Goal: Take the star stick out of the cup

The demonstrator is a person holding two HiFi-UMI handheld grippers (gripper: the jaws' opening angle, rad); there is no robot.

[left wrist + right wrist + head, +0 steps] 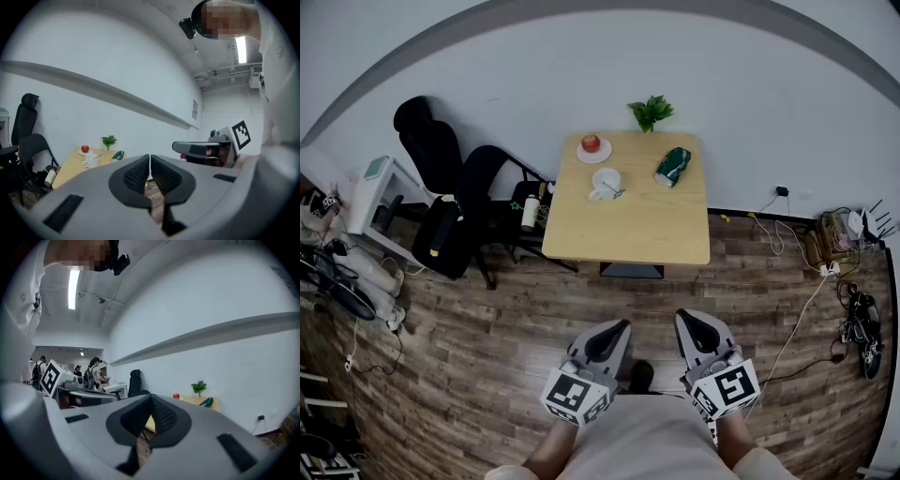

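Left tool [617,328] & right tool [684,319] are held low by the body, jaws pressed together, nothing gripped. Bench [656,234] is seen well apart ahead. Cup [606,182] sits on it w/ stick [616,191] leaning inside. Stick is judged light, thin, prob. stiff, so it's best pinched on the exposed shaft above the rim.

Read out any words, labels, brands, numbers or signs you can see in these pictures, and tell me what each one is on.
No text can be read in any view.
Wall notice: print too small to read.
Green packet on the table: any print is too blurred to read.
Cubes on the left gripper and right gripper: black-and-white square markers, no letters or numbers.
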